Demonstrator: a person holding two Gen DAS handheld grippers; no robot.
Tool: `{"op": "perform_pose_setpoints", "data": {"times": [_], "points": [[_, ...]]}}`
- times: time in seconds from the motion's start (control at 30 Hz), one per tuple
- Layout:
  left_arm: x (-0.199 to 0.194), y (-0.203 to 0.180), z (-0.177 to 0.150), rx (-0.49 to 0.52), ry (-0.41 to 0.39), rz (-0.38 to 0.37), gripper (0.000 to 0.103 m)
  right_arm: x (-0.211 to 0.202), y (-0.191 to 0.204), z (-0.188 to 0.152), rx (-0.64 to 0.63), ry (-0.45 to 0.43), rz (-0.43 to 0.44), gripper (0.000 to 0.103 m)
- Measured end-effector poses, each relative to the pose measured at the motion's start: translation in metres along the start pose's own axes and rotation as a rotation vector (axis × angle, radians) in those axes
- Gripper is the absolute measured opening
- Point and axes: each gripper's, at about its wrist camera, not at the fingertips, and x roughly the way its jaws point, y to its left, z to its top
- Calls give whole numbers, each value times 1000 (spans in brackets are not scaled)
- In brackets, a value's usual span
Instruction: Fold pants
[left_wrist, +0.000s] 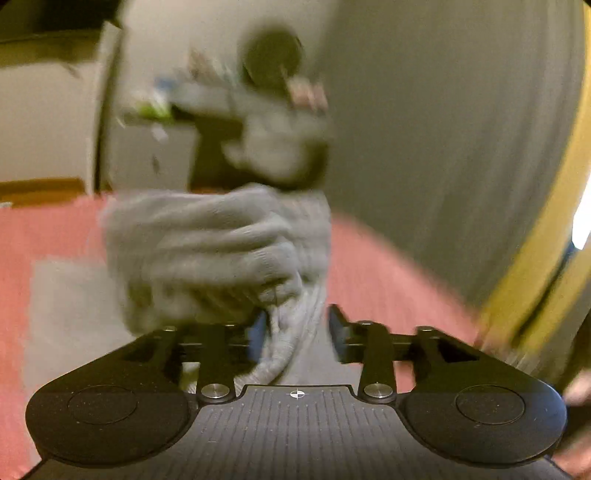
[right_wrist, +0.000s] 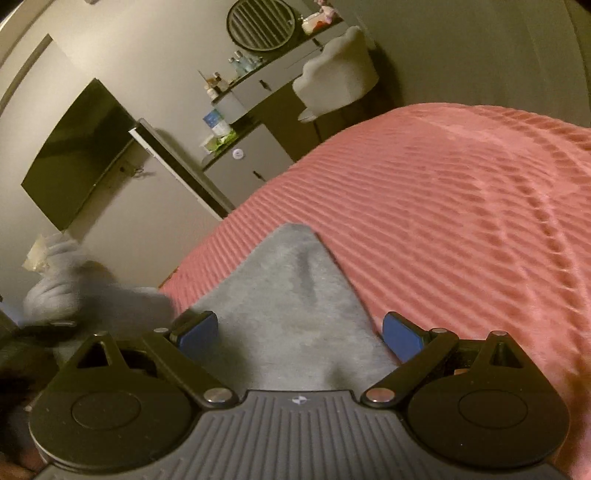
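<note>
Grey pants (right_wrist: 295, 295), soft fleecy knit, lie partly on the pink bed (right_wrist: 461, 203), one flat corner pointing toward its far edge. Light and floppy, they look sure to sag wherever unsupported, so hems and waistband are the places to pinch. Left tongs (left_wrist: 295, 332) are narrowed around a bunched, lifted wad, though blur hides whether they grip. Right tongs (right_wrist: 299, 332) gape wide above the flat cloth, holding nothing.
</note>
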Motion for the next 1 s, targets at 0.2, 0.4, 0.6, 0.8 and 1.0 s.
{"op": "perform_pose_setpoints", "data": {"times": [0.2,0.4,0.6,0.8,1.0], "points": [[-2,23,-25,-115,146,-72,68,2,-24,0,6,36,-5,96],[-102,59,-26,-191,5,-10,87,27,-11,3,65,77,145,96],[-137,138,-60,-427,-56,217,90,84,2,1,112,208,192,72],[-129,165,-60,-496,-12,361,90,103,6,5,128,202,147,66],[-114,173,-64,-465,63,404,90,122,21,4,65,211,104,74]]}}
